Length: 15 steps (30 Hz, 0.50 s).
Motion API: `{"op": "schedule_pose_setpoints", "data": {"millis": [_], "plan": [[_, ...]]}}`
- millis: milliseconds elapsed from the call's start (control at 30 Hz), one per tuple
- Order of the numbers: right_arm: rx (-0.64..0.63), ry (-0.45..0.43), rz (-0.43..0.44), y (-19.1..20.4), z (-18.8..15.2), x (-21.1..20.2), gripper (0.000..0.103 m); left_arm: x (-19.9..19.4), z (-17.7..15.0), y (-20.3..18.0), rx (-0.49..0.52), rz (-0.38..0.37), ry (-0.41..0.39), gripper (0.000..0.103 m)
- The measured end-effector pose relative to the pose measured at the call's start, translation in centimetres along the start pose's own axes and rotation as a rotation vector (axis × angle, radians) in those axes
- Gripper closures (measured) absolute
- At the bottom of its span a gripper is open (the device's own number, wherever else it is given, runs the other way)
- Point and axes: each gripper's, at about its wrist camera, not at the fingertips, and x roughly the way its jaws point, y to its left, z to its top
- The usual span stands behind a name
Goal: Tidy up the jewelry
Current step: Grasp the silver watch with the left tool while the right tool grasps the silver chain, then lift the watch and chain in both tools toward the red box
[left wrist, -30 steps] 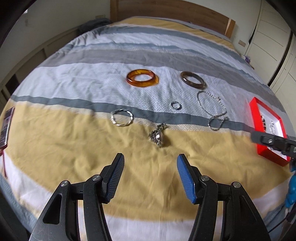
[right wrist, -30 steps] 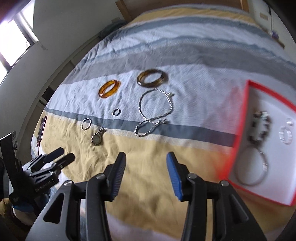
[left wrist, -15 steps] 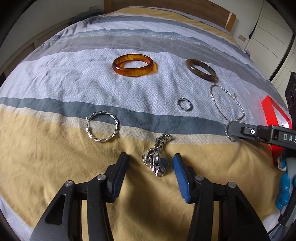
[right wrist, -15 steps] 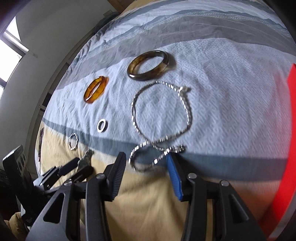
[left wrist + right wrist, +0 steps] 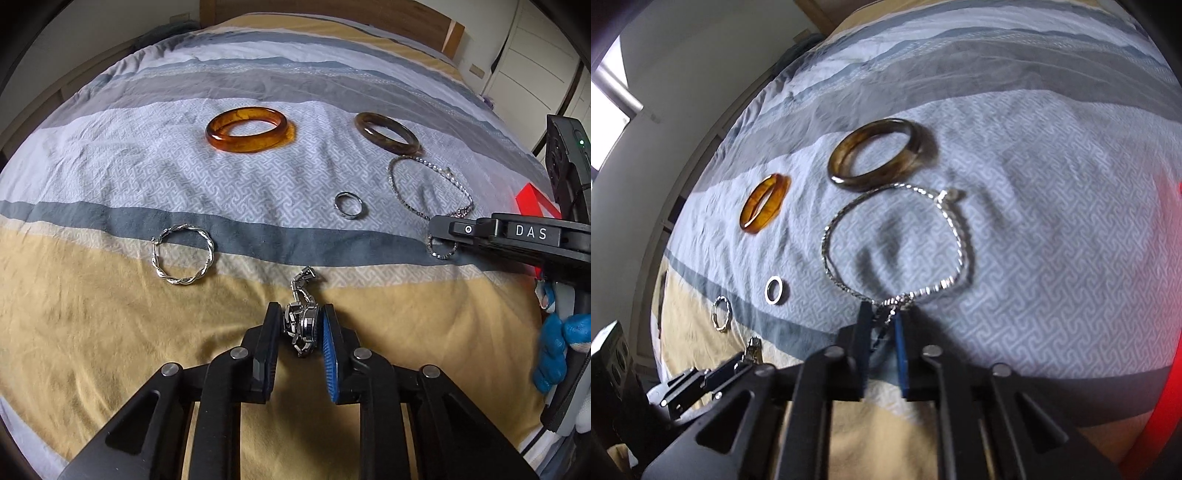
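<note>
Jewelry lies on a striped bedspread. My left gripper (image 5: 300, 325) is shut on a silver watch (image 5: 304, 325) that rests on the yellow band. My right gripper (image 5: 882, 321) is shut on the near loop of a silver chain necklace (image 5: 897, 236), which also shows in the left wrist view (image 5: 428, 184). Still on the bed are an amber bangle (image 5: 246, 128), a dark brown bangle (image 5: 387, 133), a small silver ring (image 5: 349, 205) and a twisted silver hoop (image 5: 183, 254). The red tray (image 5: 535, 206) is mostly hidden behind the right gripper.
The bed's wooden headboard (image 5: 332, 11) stands at the far end. White wardrobe doors (image 5: 535, 55) are at the right. A window (image 5: 609, 96) is at the left in the right wrist view.
Both grippers moved forward and down to the bed and closed. The left closed on the watch, the right on the necklace's near loop.
</note>
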Motion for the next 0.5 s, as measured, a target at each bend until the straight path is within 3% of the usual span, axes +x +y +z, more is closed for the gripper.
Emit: {"op": "schedule_pose_setpoints", "data": {"millis": [500], "plan": [[-0.022,-0.058,0.031,1.6,-1.1,-4.9,0.098,-3.0,-0.4,-1.1,0.010,-0.006,-0.017,0.082]]}}
